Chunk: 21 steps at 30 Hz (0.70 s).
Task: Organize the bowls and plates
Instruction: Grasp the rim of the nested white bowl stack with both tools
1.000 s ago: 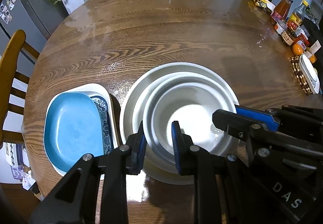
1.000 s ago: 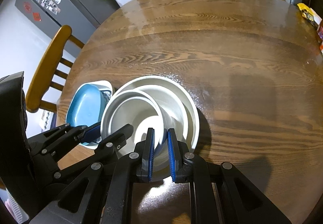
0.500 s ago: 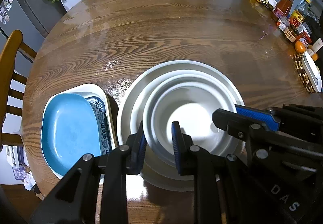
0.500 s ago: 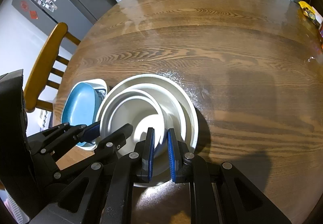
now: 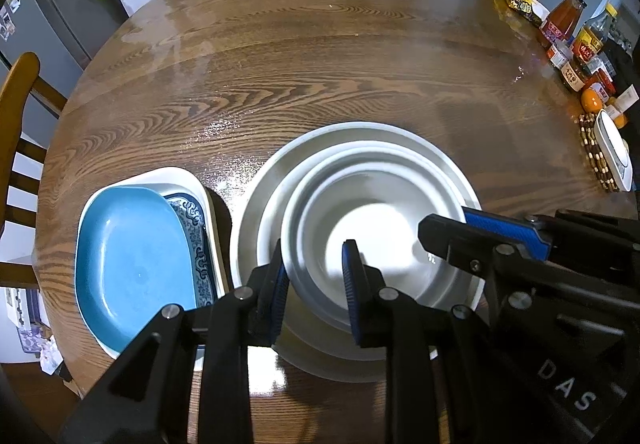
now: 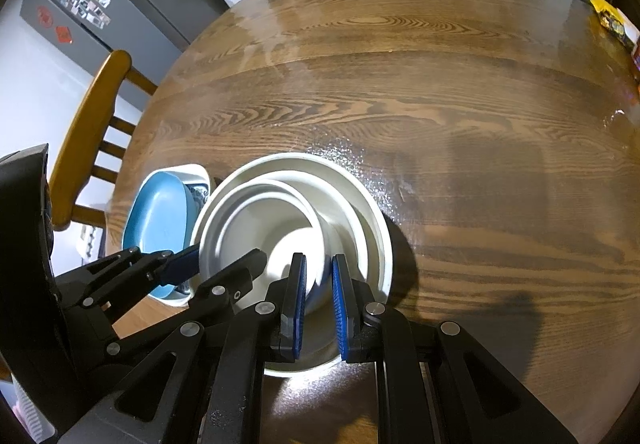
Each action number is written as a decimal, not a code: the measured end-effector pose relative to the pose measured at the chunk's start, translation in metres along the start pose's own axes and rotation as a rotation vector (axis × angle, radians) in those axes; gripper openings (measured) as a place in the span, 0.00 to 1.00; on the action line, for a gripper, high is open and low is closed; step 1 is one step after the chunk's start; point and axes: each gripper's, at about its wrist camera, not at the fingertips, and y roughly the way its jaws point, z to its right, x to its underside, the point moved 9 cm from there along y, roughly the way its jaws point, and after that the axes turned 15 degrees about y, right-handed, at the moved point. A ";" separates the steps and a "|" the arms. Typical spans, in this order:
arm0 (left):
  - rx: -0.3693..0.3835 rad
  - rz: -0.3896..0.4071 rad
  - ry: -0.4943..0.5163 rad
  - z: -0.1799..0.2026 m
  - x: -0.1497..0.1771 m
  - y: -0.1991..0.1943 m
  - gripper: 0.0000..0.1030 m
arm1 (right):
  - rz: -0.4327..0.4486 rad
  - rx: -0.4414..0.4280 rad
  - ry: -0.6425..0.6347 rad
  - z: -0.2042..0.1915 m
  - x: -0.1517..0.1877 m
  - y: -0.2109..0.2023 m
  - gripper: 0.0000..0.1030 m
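Round brown wood-grain bench (image 5: 320, 63), glossy. Near its front edge sits a nest of 3 round white ceramic bowls (image 5: 372, 228), openings up: the widest, shallowest one at the bottom, 2 smaller ones inside, the innermost shifted toward the left of the stack in the right wrist view (image 6: 272, 228).

Just left of the nest, almost touching it, a stack of rounded-rectangular plates: a plain blue plate (image 5: 132, 264) on top, a blue-and-white patterned plate (image 5: 196, 228) under it, a white plate (image 5: 176, 175) at the bottom. Long axis runs near to far.

Left claw (image 5: 314, 280) straddles the near-left rim of the inner bowls; pads apart, not pressing, so released. Right claw (image 6: 318, 296) is clenched on the near-right wall of the inner bowl, 1 pad inside, 1 outside.

Far right of the bench: sauce bottles and jars (image 5: 576, 43).
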 end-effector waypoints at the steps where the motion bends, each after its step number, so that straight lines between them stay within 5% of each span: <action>1: 0.001 0.000 -0.001 0.000 0.000 0.000 0.22 | 0.000 -0.001 0.001 0.000 0.000 0.000 0.14; 21: -0.018 0.005 0.013 -0.001 0.000 -0.001 0.22 | 0.019 0.015 -0.014 0.000 -0.001 -0.001 0.14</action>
